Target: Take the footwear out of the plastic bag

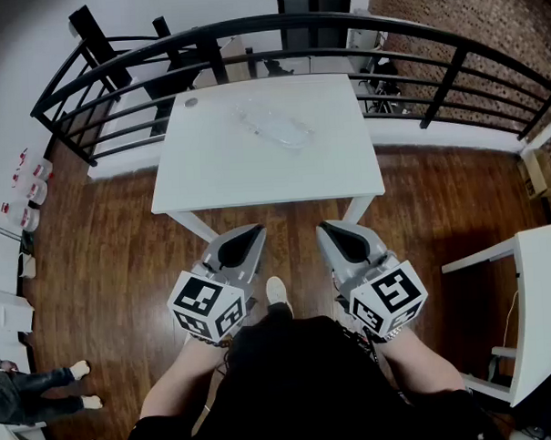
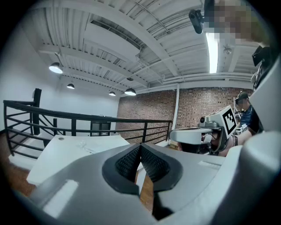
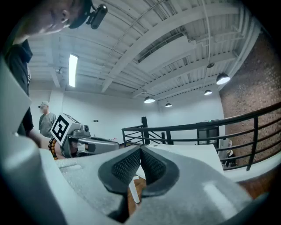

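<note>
A clear plastic bag lies on the far middle of the white table; what is inside it is too faint to make out. In the left gripper view the bag shows only as a faint clear shape on the tabletop. My left gripper and right gripper hover side by side in front of the table's near edge, well short of the bag. Both are shut with nothing between the jaws. The left gripper and the right gripper each show their pads pressed together.
A black railing curves behind the table. A small round mark sits at the table's far left corner. Another white table stands at the right. Wooden floor surrounds me. A bystander's legs are at lower left.
</note>
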The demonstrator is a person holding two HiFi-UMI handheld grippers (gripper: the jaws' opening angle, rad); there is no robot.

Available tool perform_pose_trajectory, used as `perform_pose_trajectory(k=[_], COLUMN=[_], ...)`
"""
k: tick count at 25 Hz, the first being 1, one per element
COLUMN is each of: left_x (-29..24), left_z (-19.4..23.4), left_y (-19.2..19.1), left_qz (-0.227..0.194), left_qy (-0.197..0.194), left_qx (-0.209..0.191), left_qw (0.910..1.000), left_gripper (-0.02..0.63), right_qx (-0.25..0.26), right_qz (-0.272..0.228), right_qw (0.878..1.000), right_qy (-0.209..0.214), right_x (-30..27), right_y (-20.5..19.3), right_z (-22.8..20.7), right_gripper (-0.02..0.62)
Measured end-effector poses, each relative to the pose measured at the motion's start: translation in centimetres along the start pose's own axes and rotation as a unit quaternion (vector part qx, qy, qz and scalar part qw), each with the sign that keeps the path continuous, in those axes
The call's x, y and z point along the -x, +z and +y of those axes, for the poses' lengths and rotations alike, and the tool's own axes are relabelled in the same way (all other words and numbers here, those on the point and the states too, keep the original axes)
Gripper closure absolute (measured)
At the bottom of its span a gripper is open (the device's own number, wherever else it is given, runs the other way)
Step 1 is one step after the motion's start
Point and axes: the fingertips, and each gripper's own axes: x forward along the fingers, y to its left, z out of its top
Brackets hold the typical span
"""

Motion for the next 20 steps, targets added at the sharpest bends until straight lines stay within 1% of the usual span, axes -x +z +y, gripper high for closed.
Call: perform_pose_trajectory(k=[8,13,17,20], left_x=[-4.8,-7.6,-9.1,-10.0], left_z=[8.0,13.1,15.9,17.8], left_y=[0.2,1.0,1.0,1.8], left_qz=[-0.001,0.004,0.004,0.01], left_qy=[-0.003,-0.014,-0.023,-0.028], left_qx=[0.002,0.02,0.025,0.03], left_qw=[1.0,0.9997,0.9994,0.9991], left_gripper=[0.589,0.589,0.589,0.589], right_qx=[0.002,-0.009,-0.002,-0.005], right_qz=[0.012,0.036,0.045,0.053], right_qw=[1.0,0.999,0.998,0.998], right_qy=[-0.01,-0.03,-0.041,-0.045], right_x=[-8.5,-13.6,-16.2,-18.1], right_y=[-0.4,-0.2,-0.3,0.3], right_z=[-4.4,-7.2,-8.2,-8.8], right_gripper=[0.604,0.604,0.604,0.604])
